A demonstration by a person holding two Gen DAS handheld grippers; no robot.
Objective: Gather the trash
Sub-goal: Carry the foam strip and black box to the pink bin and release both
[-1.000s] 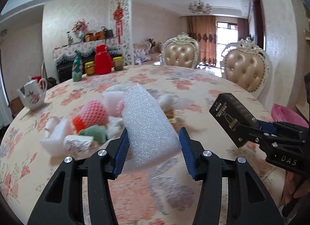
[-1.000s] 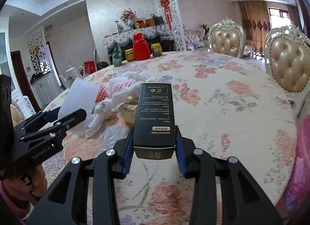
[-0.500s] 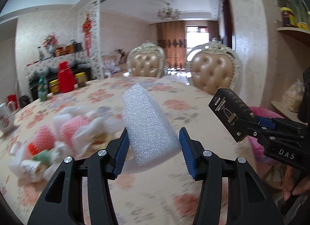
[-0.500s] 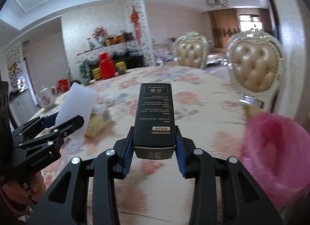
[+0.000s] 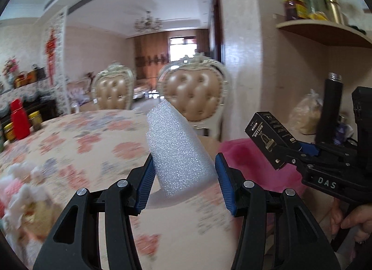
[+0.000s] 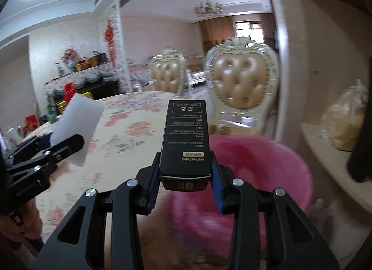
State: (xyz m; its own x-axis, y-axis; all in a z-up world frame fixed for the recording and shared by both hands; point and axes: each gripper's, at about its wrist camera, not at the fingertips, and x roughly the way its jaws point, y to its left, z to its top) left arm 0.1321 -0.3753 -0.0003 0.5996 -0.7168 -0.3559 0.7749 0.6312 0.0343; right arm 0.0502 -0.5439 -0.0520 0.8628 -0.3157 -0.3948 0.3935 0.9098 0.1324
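My left gripper [image 5: 183, 172] is shut on a white foam block [image 5: 176, 146], which sticks up and forward between the blue pads over the table's right edge. My right gripper [image 6: 184, 174] is shut on a long black carton [image 6: 186, 139] with white print. Below and just beyond the carton sits a pink trash bin [image 6: 255, 174] beside the table; in the left wrist view the pink bin [image 5: 244, 165] lies between the two grippers. The right gripper with the black carton [image 5: 269, 135] shows at the right there, and the foam block [image 6: 79, 125] shows at the left of the right wrist view.
A round table with a floral cloth [image 5: 93, 144] holds a blurred pile of trash [image 5: 21, 188] at the left edge. Two padded chairs [image 5: 195, 97] stand behind the table. A wall shelf [image 6: 337, 153] with a bag [image 6: 344, 123] and a dark bottle [image 5: 327, 111] is right of the bin.
Both grippers have swung right across the table with their loads. The trash pile slid to the left edge and the pink bin came into view under the carton.
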